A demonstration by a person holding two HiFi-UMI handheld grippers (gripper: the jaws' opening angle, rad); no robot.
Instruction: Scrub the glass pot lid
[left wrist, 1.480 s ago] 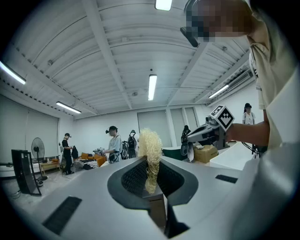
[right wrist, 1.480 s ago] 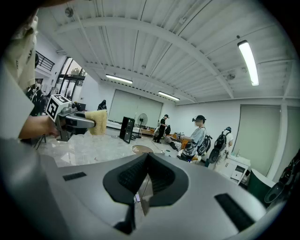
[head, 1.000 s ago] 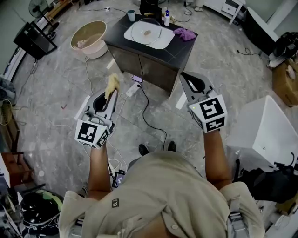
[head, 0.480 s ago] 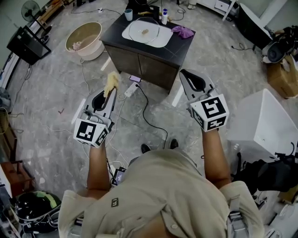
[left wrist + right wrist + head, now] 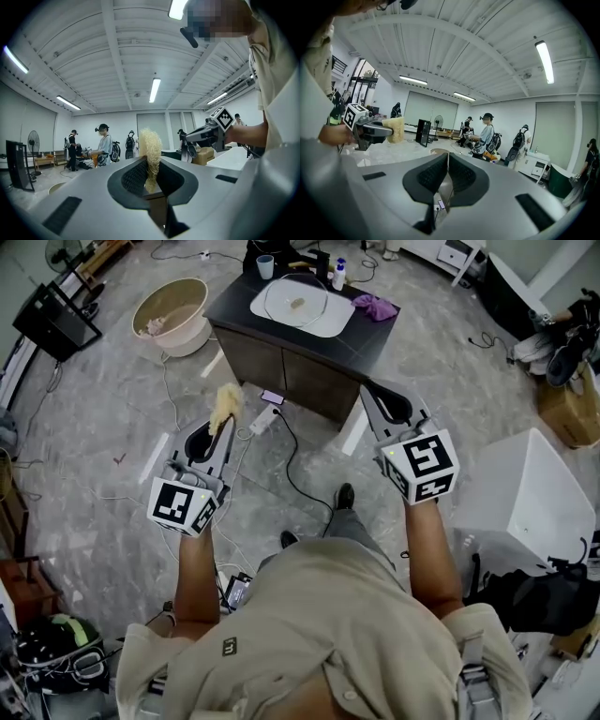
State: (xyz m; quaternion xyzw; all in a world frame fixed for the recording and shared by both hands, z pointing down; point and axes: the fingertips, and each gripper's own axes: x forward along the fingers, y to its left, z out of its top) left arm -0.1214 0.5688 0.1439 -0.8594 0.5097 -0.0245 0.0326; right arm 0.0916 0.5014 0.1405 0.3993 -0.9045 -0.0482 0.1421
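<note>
The glass pot lid (image 5: 298, 304) lies flat in a white tray (image 5: 333, 326) on a dark cabinet top at the far middle of the head view. My left gripper (image 5: 222, 424) is held over the floor, well short of the cabinet. It is shut on a yellow fibrous scrubber (image 5: 225, 403), which sticks up between the jaws (image 5: 151, 146). My right gripper (image 5: 371, 392) is shut with nothing in it; its pads (image 5: 458, 174) meet. Each gripper shows in the other's view: the right gripper (image 5: 206, 135), and the left one with the scrubber (image 5: 393, 129).
On the cabinet (image 5: 281, 367) stand a cup (image 5: 265, 265) and a bottle (image 5: 339, 276), with a purple cloth (image 5: 375, 307) beside the tray. A beige basin (image 5: 173, 315) sits on the floor at left. A power strip (image 5: 266, 418) and cable lie ahead. A white box (image 5: 534, 502) is at right.
One foot has stepped forward and the view has shifted slightly. Both grippers keep their pose, the scrubber still in the left one.
</note>
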